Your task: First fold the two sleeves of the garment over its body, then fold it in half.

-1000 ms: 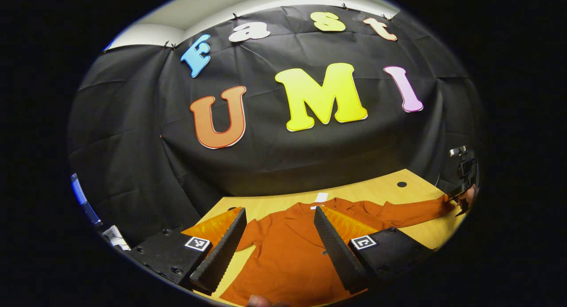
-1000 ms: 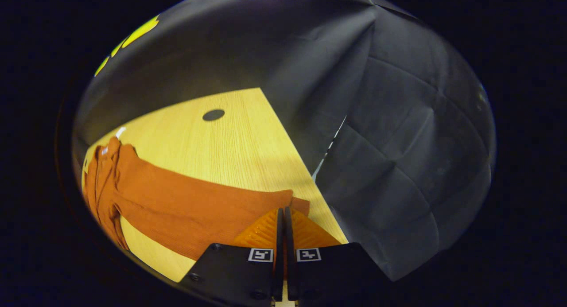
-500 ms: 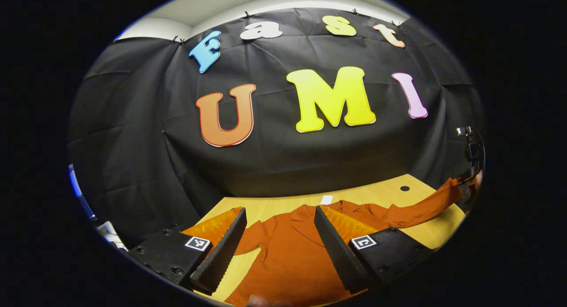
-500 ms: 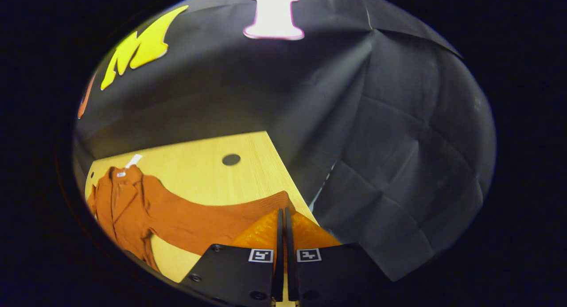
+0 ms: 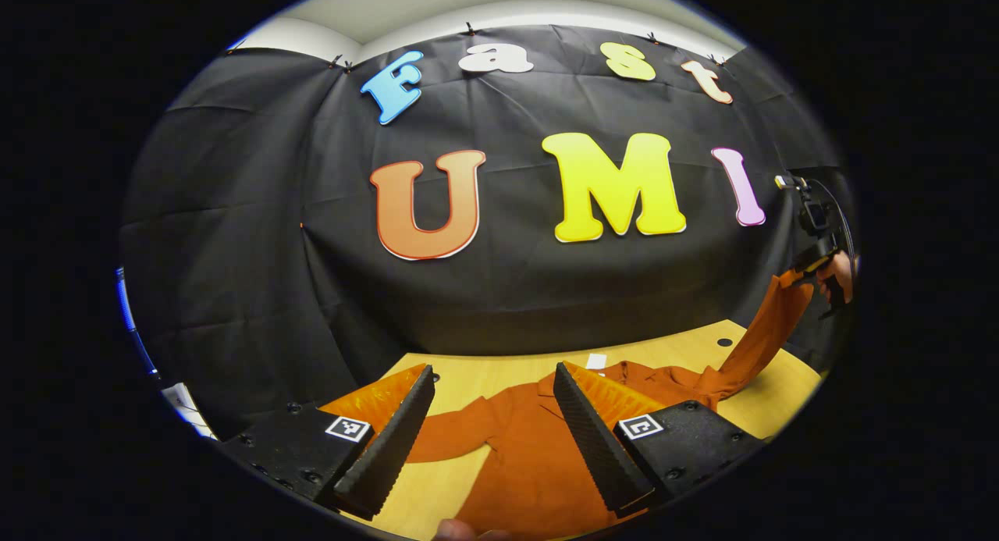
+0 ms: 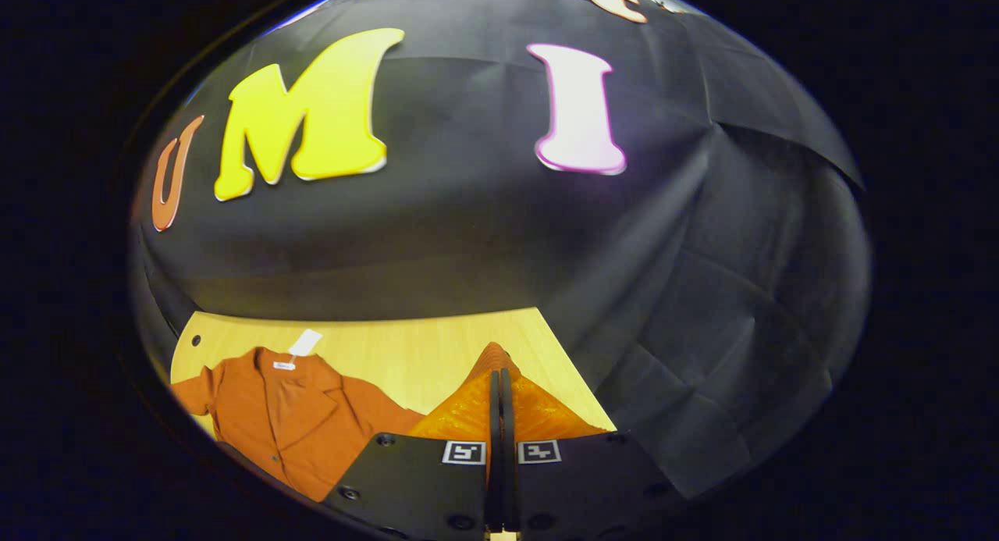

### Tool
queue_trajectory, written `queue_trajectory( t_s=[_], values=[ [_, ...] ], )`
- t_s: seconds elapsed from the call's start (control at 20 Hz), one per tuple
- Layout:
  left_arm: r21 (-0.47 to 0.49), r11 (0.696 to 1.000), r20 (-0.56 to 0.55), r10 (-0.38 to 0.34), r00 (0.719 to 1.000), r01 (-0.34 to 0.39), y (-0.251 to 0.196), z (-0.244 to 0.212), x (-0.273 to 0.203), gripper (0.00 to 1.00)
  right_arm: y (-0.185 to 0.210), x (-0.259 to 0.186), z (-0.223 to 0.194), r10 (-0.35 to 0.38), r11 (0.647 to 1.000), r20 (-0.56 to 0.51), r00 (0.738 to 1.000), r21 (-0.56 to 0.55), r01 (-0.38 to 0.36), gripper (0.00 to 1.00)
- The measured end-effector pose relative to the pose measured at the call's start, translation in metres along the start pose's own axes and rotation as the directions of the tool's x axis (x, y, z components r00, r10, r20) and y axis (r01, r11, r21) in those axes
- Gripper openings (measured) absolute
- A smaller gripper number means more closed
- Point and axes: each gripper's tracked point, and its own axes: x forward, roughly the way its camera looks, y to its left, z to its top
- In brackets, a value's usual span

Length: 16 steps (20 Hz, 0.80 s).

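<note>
An orange long-sleeved garment point(image 5: 523, 455) lies flat on the wooden table point(image 5: 476, 368), collar toward the back wall. My left gripper point(image 5: 493, 373) hovers open above its body, nothing between the fingers. One sleeve point(image 5: 769, 322) rises steeply off the table to my right gripper point(image 5: 804, 272) at the far right, held by a hand. In the right gripper view my right gripper point(image 6: 499, 375) is shut on that sleeve's cuff point(image 6: 489, 355), high above the table point(image 6: 406, 354). The garment's body point(image 6: 289, 416) and white neck tag point(image 6: 304, 342) lie below left. The other sleeve point(image 5: 453, 436) lies flat.
Black cloth walls close the table's back and right side. A small dark hole point(image 5: 724, 342) marks the table's back right, another hole point(image 6: 195, 340) its back left. A fingertip point(image 5: 460, 532) shows at the bottom edge of the left gripper view.
My right gripper has lifted the sleeve cuff from the table up into the air, and the sleeve now hangs steeply. The left gripper has stayed open and tilted up slightly.
</note>
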Motion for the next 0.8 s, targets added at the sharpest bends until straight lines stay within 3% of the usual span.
queue_trajectory(
  t_s=[0.45,0.6,0.8],
  values=[
    [-0.058,0.995,0.02,0.076,0.997,-0.075,0.091,-0.013,-0.002,0.99,0.186,-0.032,0.081,0.141,0.986,0.077,0.987,-0.105,-0.133,0.0],
    [-0.083,0.99,0.019,0.115,0.993,-0.113,0.121,-0.018,-0.004,0.99,0.253,-0.043,0.077,0.194,0.975,0.058,0.979,-0.12,-0.186,0.02],
    [-0.1,0.983,0.029,0.16,0.987,-0.157,0.154,-0.02,-0.01,0.99,0.342,-0.044,0.041,0.265,0.954,0.004,0.964,-0.143,-0.262,0.0]
  ],
)
